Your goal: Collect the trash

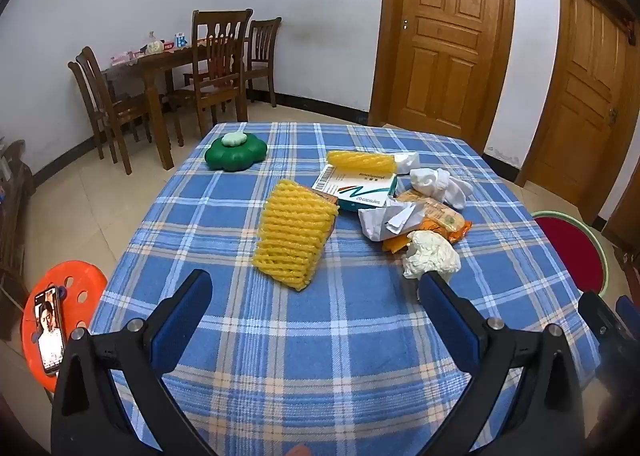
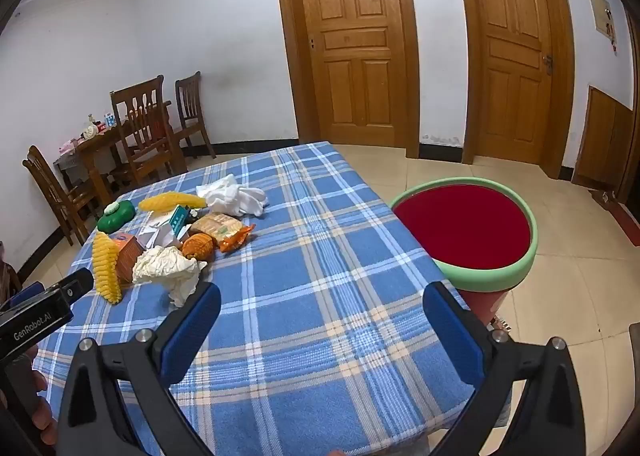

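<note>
A pile of trash lies on the blue plaid table: a yellow foam net, a second yellow net, a white medicine box, crumpled white paper, orange wrappers and white gloves. My left gripper is open and empty, just short of the net and the crumpled paper. My right gripper is open and empty over bare cloth, right of the pile; the crumpled paper lies by its left finger.
A green flower-shaped container sits at the table's far left. A red stool with a green rim stands right of the table. An orange stool with a phone stands to the left. Wooden chairs and two doors are behind.
</note>
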